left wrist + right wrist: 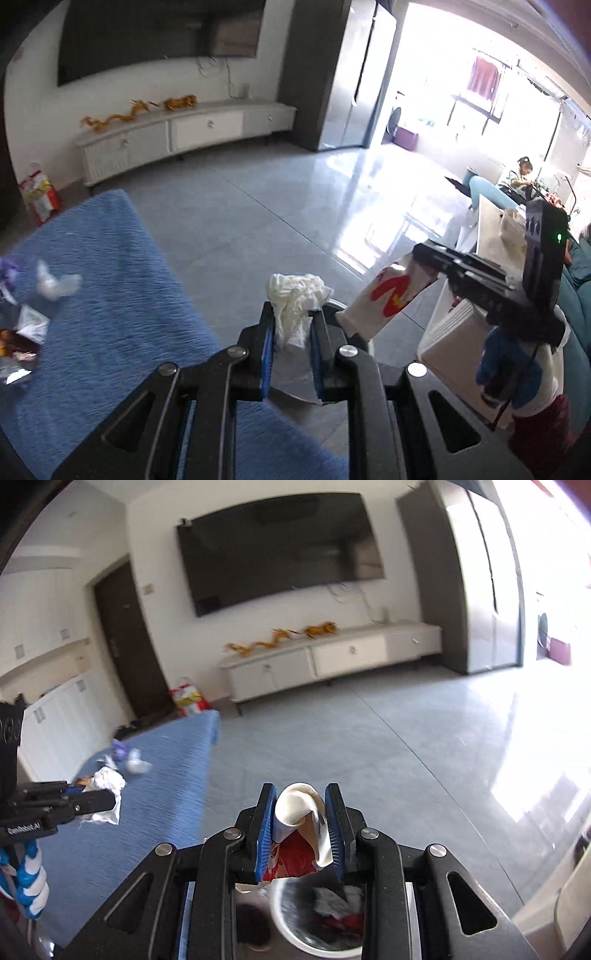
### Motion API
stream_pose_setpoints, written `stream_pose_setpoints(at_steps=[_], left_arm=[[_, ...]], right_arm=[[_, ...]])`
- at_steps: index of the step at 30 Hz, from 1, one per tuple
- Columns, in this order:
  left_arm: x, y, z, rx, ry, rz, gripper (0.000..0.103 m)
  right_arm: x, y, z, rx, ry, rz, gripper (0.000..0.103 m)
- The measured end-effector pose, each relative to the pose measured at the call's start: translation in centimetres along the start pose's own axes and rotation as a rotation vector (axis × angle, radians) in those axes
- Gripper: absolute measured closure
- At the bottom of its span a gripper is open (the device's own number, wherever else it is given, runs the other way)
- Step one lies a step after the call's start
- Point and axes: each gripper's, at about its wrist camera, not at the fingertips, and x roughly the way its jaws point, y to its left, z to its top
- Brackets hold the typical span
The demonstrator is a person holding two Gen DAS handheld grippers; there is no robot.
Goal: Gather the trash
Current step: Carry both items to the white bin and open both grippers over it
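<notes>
While my left gripper pinches one crumpled white tissue, my right gripper clamps one crushed paper cup above one white bin, several scraps left on the blue tabletop.

Bin on floor right of table with wrappers.

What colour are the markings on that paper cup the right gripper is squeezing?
Red on white: the crushed paper cup shows a bold red zigzag, clearest in the left wrist view.
</notes>
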Motion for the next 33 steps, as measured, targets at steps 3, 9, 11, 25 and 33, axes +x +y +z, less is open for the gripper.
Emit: stream_pose_setpoints(at_steps=[3, 9, 11, 25, 33], left_arm=[[3.9, -1.2, 1.0, 0.003, 0.055, -0.017, 0.087], [10.0, -1.2, 1.9, -0.028, 0.127, -0.057, 0.084], [11.5, -1.2, 2.1, -0.032, 0.141, -0.071, 0.077], [11.6, -0.2, 2.1, -0.067, 0.125, -0.036, 0.059], [4.8, 1.8, 2.1, -0.069, -0.014, 0.120, 0.045]], right_arm=[[1.8, -1.8, -0.7, 0.024, 0.031, -0.026, 0.076], [5.8, -4.2, -1.8, 0.046, 0.099, -0.064, 0.075], [6.9, -4.3, -2.1, 0.048, 0.122, -0.068, 0.074], [8.2, -5.0, -3.5, 0.075, 0.167, -0.071, 0.060], [5.4, -1.7, -1.3, 0.012, 0.110, -0.036, 0.053]])
